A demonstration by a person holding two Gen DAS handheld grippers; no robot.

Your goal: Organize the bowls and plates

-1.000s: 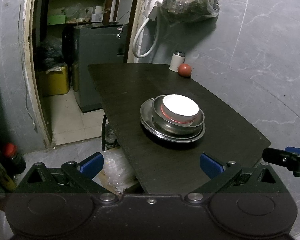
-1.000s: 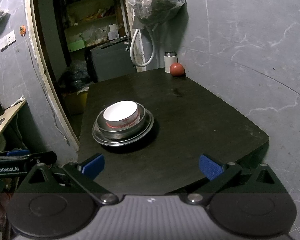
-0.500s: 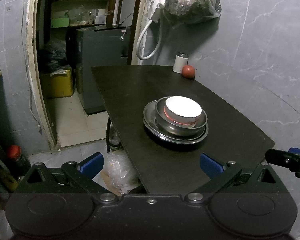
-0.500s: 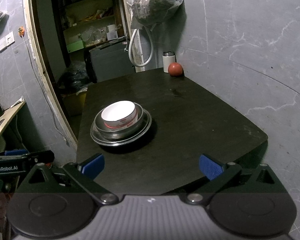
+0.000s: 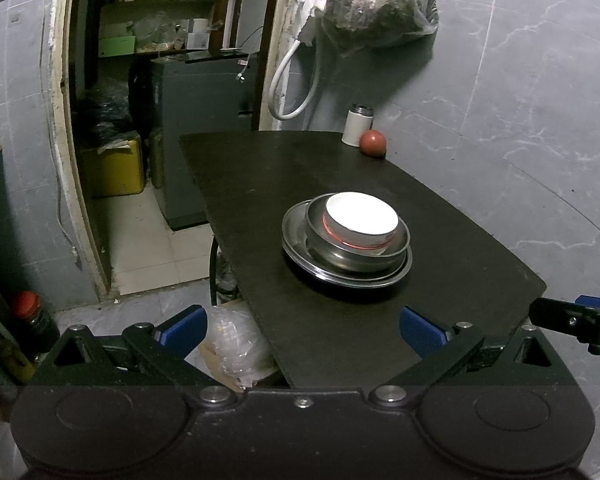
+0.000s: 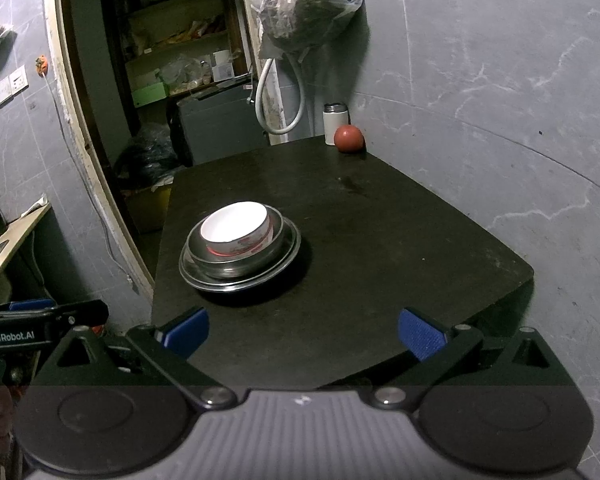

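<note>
Plates and bowls sit nested in one stack on the dark counter (image 5: pixel 480 248), toward its near left part in the right wrist view. We note a steel plate (image 6: pixel 288 254) at the bottom, a steel bowl (image 6: pixel 236 268) in it, and a white bowl (image 6: pixel 236 226) with a red-patterned band in that.

Progress, as we judge it: stacking looks done. We see no loose dish elsewhere on the counter; only a white canister (image 6: pixel 335 124) and a red round fruit (image 6: pixel 349 139), just beside each other, stand at the far right corner against the wall. What is left, if anything, may be carrying the stack off, but the pictures do not say where.

Look of the stack: metal dull and reflective, white bowl bright and overexposed, sitting slightly off-centre toward the stack's right in the left wrist view. It sits level.

Left hand-held gripper (image 5: pixel 300 330): released, blue pads wide apart, holding nothing, at the near counter edge. Right hand-held gripper (image 6: pixel 302 330): likewise spread and empty, well short of the stack.
</note>
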